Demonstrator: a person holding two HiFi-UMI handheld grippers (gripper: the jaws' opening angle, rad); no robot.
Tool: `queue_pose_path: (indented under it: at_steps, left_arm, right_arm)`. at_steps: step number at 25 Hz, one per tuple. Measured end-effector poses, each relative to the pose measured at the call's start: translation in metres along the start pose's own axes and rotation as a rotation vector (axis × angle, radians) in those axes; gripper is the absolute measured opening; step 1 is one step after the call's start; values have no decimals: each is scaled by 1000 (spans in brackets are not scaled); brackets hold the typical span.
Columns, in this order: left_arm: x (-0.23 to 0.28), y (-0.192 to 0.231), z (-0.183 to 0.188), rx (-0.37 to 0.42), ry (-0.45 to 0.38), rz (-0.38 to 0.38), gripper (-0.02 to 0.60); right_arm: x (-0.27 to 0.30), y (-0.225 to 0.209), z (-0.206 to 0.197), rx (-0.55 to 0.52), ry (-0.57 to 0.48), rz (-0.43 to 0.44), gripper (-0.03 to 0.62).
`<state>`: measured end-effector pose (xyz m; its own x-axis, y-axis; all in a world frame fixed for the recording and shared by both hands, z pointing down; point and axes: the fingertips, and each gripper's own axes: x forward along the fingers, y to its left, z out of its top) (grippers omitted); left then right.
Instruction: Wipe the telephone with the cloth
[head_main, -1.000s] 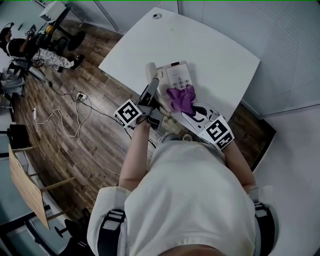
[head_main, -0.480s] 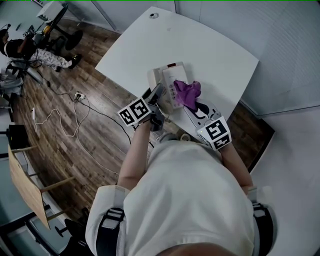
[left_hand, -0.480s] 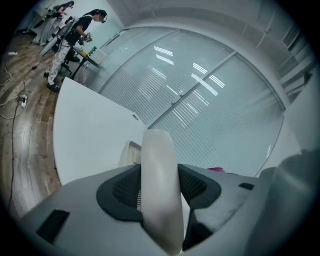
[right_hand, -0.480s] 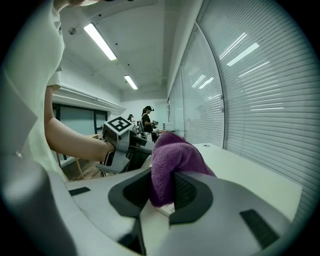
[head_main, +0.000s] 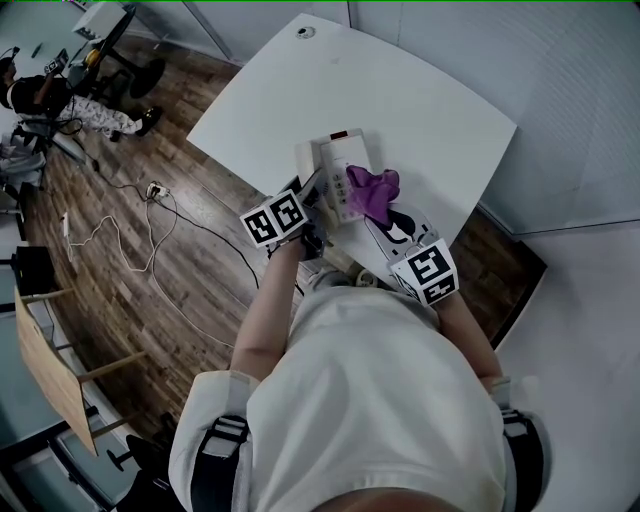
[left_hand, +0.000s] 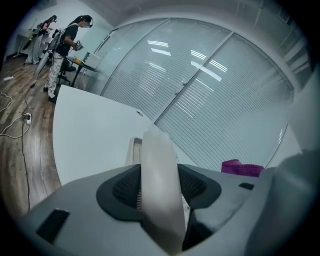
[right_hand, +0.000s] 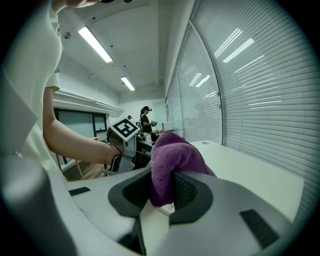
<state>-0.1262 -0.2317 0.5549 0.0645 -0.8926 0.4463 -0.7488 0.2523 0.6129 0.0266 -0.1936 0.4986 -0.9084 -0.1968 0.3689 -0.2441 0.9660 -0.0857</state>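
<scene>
since a second ago the left gripper has dropped and rolled, jaws clamped on the white handset at the left of the telephone base. the right gripper, nearer, pinches the purple cloth against the base's right edge. the base lies on the white table, and its long axis runs far-left from the cloth.

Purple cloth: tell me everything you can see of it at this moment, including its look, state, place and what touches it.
The purple cloth looks like soft, fuzzy microfibre and is bunched into a rounded wad rather than spread flat. The right gripper is shut on it: the dark pads pinch its lower part, and the bulk bulges out above the jaws. In the head view it appears to rest on the keypad side of the white desk telephone, which stands on the white table. Its edges and corners are folded out of sight.
</scene>
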Motion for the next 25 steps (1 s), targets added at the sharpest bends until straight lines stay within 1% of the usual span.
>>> queue_pose_path:
  at_steps: [7, 11, 16, 22, 25]
  left_arm:
    - [5, 12, 0, 16, -2, 88, 230]
    - [6, 11, 0, 47, -8, 134, 232]
    - [10, 13, -3, 84, -28, 217, 231]
    - [9, 14, -1, 107, -69, 265, 230]
    - [8, 13, 3, 113, -80, 264, 230]
  right_arm:
    - [-1, 1, -1, 15, -9, -2, 96]
    - [-2, 0, 1, 20, -13, -6, 96]
    - [-1, 0, 1, 17, -17, -2, 97]
    - [-3, 4, 1, 10, -12, 0, 95]
    - [-3, 7, 4, 8, -13, -5, 95]
